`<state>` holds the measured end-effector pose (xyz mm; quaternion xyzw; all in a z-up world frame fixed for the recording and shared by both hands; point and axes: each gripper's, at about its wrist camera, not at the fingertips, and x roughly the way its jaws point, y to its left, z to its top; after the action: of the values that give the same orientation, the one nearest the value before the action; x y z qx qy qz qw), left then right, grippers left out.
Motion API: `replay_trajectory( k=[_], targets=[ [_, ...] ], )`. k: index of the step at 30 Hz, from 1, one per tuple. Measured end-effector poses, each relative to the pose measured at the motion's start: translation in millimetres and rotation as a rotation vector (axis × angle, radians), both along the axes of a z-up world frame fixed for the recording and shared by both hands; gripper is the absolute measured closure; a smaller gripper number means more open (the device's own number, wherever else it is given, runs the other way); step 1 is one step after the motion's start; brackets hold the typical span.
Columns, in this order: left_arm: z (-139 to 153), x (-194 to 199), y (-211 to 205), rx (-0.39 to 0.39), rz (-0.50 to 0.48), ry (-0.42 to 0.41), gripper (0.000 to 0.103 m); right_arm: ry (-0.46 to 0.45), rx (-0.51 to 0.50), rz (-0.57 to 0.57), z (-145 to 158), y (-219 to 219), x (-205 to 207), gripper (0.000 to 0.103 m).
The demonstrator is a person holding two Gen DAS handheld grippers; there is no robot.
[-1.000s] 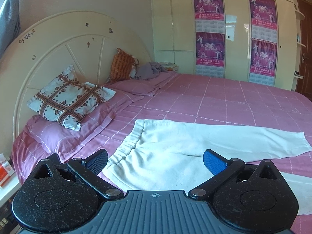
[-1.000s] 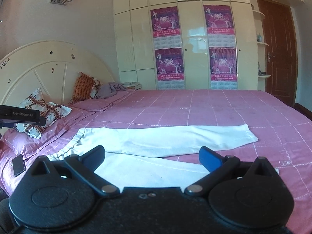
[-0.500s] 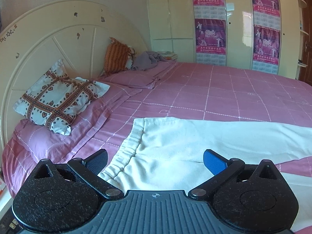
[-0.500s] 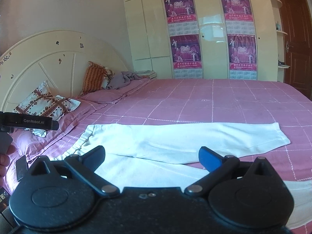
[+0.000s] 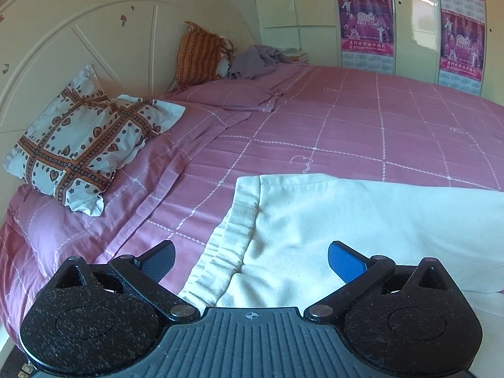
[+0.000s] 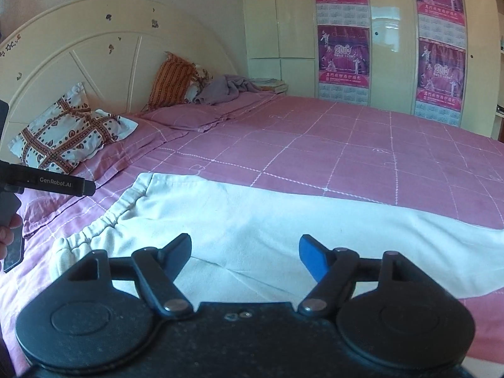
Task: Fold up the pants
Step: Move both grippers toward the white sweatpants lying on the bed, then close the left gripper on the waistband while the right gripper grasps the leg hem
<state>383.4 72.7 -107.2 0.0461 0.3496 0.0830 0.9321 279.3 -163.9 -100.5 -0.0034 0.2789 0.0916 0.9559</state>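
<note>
White pants (image 5: 362, 220) lie flat on the pink bed (image 5: 346, 132), waistband (image 5: 233, 239) toward the pillows (image 5: 85, 145). Left tool (image 5: 251, 260) is spread wide over the waistband, nothing pinched. Right tool (image 6: 245, 250) is over the upper leg area, jaws closing, cloth below them but not gripped. Left tool's body shows at the right view's left edge.

Pants (image 5: 362, 220): we see the legs run off the right edge in both views; our grippers' bodies cover the near part. Hand (image 6: 4, 236): we see only fingertips at the left edge of the right view. Calendars (image 6: 343, 56): we cannot read the small print, and the top rim cuts the upper ones off.
</note>
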Motion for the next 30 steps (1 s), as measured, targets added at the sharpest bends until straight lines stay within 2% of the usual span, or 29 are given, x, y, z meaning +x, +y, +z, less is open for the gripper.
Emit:
replay_trajectory(
  k=[7,11,18,22,24,28,30],
  targets=[
    [-40.3,62.9,11.8,0.007,0.028,0.069,0.000,0.076,-0.087,0.096,-30.6,5.7,78.3,0.027],
    [-65.0,99.6,13.9,0.042,0.030,0.114,0.000,0.129,-0.106,0.127,-50.3,0.9,118.8,0.026],
    [-106.6,147.9,20.6,0.031,0.018,0.177,0.000,0.196,-0.189,0.159,-82.4,3.1,197.7,0.021],
    [-124.9,166.0,28.2,-0.032,0.000,0.212,0.001,0.214,-0.234,0.162,-93.8,3.5,234.4,0.020],
    [-133.3,172.8,31.4,-0.053,-0.014,0.225,0.021,0.230,-0.234,0.160,-98.6,0.1,250.0,0.020],
    [-138.5,180.6,39.7,-0.109,-0.016,0.218,0.028,0.276,-0.242,0.153,-110.9,-2.8,273.2,0.025],
    [-138.8,182.4,41.0,-0.107,-0.017,0.214,0.040,0.281,-0.249,0.158,-116.1,-3.1,279.5,0.025]
  ],
)
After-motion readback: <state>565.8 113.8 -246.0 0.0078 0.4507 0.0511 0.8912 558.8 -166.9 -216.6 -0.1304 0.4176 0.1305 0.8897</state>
